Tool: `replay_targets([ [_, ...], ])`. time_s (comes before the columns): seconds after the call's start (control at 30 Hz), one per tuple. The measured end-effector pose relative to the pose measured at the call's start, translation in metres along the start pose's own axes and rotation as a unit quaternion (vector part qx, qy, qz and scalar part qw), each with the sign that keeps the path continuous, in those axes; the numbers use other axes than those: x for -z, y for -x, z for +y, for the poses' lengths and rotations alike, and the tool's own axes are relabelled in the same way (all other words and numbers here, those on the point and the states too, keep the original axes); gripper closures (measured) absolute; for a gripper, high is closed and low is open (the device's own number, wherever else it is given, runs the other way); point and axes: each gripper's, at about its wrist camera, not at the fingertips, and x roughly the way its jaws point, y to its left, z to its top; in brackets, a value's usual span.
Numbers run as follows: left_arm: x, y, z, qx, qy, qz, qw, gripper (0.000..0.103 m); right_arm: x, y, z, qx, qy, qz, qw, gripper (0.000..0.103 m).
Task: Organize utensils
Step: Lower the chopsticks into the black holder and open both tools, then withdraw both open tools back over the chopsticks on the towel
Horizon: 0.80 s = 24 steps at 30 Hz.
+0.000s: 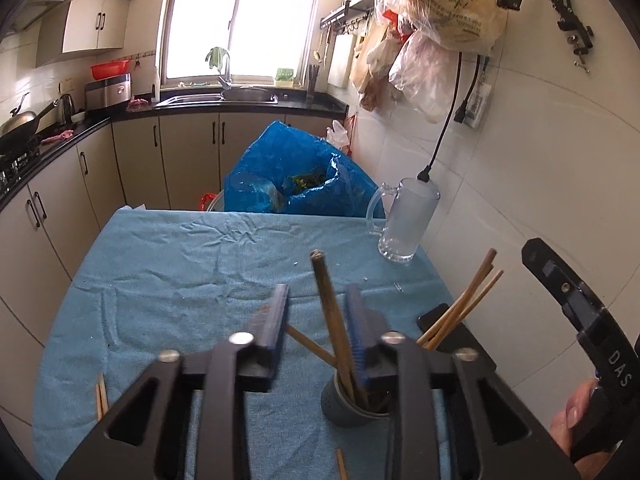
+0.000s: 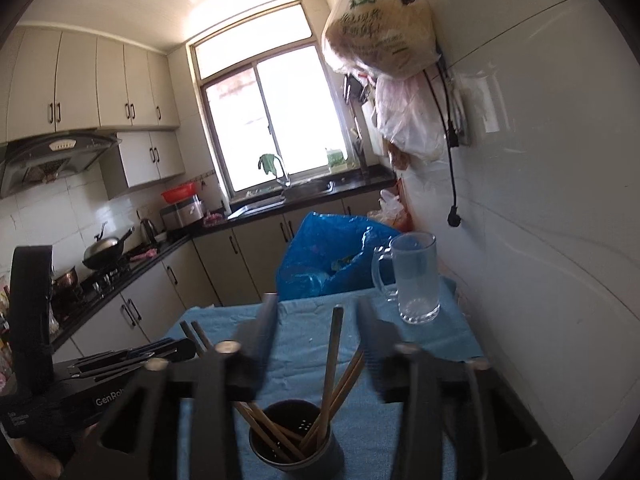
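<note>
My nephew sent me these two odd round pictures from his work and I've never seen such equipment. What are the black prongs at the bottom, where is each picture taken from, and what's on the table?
There is no robot here: a person holds a two-fingered black claw in each hand, and a wide-angle camera on each looks along its fingers. One picture comes from the left claw, the other from the right claw.

Both hover over a table covered with a wrinkled light blue cloth. On it stands a dark grey perforated utensil cup holding brown wooden chopsticks. A few loose chopsticks lie on the cloth. Farther back stands a clear glass mug with a handle, and behind the table a crumpled blue plastic bag.

Both claws are open. Neither is gripping anything, though a chopstick stands up between the fingers in each view.
</note>
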Motion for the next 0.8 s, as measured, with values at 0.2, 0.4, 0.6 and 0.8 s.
replay_targets([
  [0.2,0.000,0.018,0.002,-0.013,0.005,-0.024,0.9996,0.052,-0.004,0.020,-0.009,0.016,-0.014,-0.026,0.999,0.019],
  [0.4,0.005,0.048,0.015,-0.034,0.019,-0.059,0.9975,0.030,-0.001,0.040,-0.023,0.035,-0.038,-0.042,0.998,0.000],
  [0.6,0.026,0.073,0.034,-0.044,0.021,-0.064,0.9968,0.016,0.011,0.046,-0.032,0.058,-0.051,-0.017,0.997,0.000],
  [0.8,0.061,0.085,0.058,-0.060,0.023,-0.036,0.9973,0.014,0.036,0.047,-0.027,0.065,-0.041,0.025,0.997,0.000],
])
